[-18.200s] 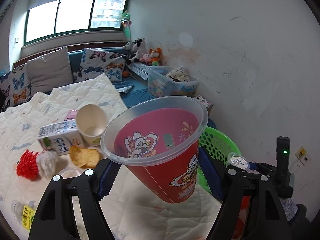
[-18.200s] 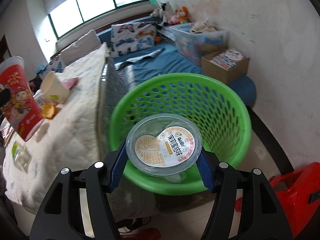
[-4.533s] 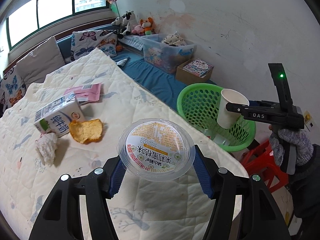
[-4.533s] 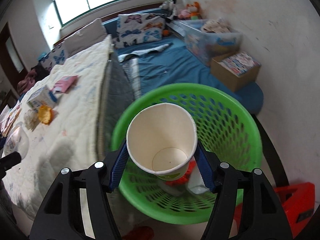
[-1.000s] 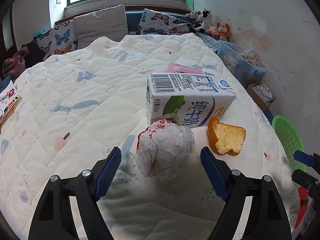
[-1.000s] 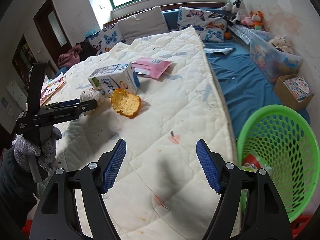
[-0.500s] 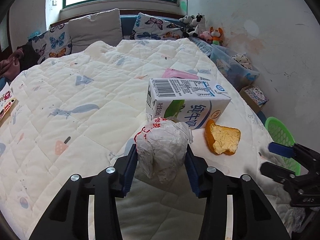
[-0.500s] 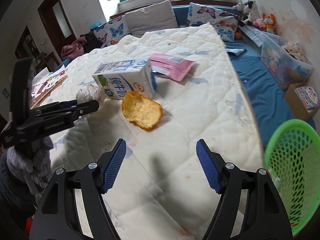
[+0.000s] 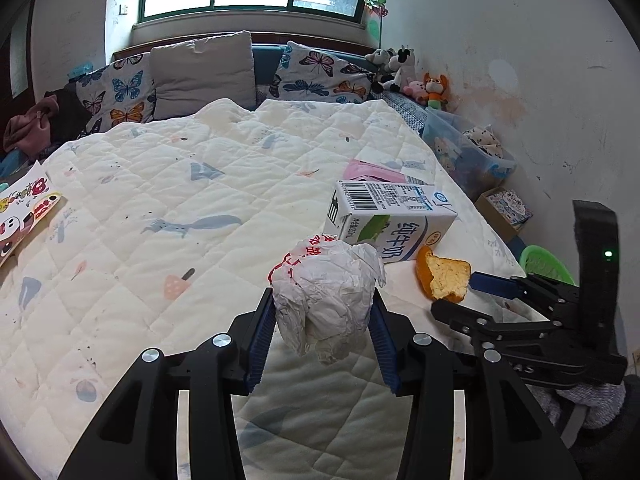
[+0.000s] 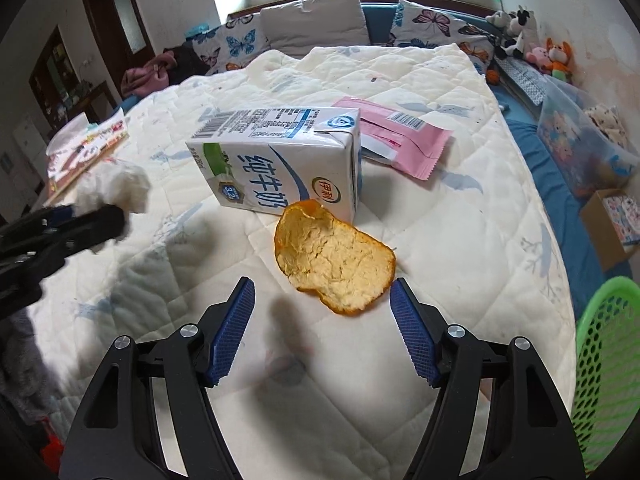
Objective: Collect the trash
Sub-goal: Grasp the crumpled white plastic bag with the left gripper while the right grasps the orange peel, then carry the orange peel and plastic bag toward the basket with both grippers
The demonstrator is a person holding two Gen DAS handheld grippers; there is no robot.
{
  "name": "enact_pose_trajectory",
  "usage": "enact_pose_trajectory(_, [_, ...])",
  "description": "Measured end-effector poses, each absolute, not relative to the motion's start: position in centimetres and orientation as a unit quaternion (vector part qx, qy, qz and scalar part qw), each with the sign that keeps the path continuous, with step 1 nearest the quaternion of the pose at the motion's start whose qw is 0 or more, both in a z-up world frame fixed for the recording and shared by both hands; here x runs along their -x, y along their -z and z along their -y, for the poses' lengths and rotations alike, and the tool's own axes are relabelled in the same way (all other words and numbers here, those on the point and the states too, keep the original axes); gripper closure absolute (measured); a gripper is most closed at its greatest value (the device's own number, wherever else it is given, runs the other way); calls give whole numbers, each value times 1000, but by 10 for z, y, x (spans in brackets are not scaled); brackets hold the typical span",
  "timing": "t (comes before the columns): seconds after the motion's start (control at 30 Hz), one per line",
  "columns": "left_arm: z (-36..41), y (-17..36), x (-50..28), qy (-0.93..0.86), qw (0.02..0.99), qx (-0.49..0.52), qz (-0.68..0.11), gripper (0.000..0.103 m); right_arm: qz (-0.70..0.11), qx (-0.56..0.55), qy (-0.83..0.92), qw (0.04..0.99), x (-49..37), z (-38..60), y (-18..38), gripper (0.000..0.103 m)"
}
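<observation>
My left gripper (image 9: 322, 312) is shut on a crumpled white paper ball (image 9: 326, 298) with red print and holds it above the quilted bed (image 9: 180, 208). The ball also shows in the right wrist view (image 10: 116, 186). My right gripper (image 10: 322, 300) is open, just short of an orange peel (image 10: 334, 258) that lies inner side up on the quilt. The peel shows in the left wrist view (image 9: 442, 276) too, with the right gripper (image 9: 460, 294) beside it. A white milk carton (image 10: 280, 160) lies on its side behind the peel, and a pink wrapper (image 10: 396, 134) lies behind the carton.
A green mesh basket (image 10: 608, 364) stands on the floor off the bed's right edge. Printed booklets (image 9: 24, 208) lie on the bed's left side. Pillows (image 9: 204, 72) line the head. A clear storage bin (image 9: 466, 152) and a cardboard box (image 10: 610, 220) sit by the right wall.
My left gripper has lifted the paper ball off the quilt. My right gripper has moved forward, close up to the orange peel.
</observation>
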State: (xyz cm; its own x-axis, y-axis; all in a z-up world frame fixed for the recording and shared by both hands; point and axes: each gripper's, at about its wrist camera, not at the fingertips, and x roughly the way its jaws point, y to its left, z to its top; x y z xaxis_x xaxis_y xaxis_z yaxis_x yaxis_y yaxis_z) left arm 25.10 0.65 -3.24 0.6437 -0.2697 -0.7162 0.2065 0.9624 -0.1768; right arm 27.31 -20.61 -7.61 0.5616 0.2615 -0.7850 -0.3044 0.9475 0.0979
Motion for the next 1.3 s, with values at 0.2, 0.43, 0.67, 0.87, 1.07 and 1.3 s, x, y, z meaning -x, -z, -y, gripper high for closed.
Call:
enact_pose_trajectory(0.2, [-10, 31, -248, 135, 906, 42, -398, 59, -445, 31, -144, 883, -283, 203, 84, 33])
enact_pose_trajectory(0.43, [-10, 34, -248, 135, 905, 42, -402, 59, -448, 27, -141, 882, -286, 204, 87, 33])
enact_pose_trajectory(0.67, [-7, 36, -250, 136, 903, 44, -405, 59, -446, 39, -137, 884, -287, 198, 90, 35])
enact_pose_trajectory(0.87, [-6, 37, -249, 136, 903, 44, -406, 59, -440, 46, -133, 887, -283, 201, 88, 50])
enact_pose_trajectory(1.07, [0, 35, -244, 140, 902, 39, -405, 59, -433, 39, -143, 889, -271, 208, 80, 60])
enact_pose_trajectory(1.3, [18, 28, -233, 155, 903, 27, -400, 59, -420, 29, -149, 895, -243, 226, 68, 61])
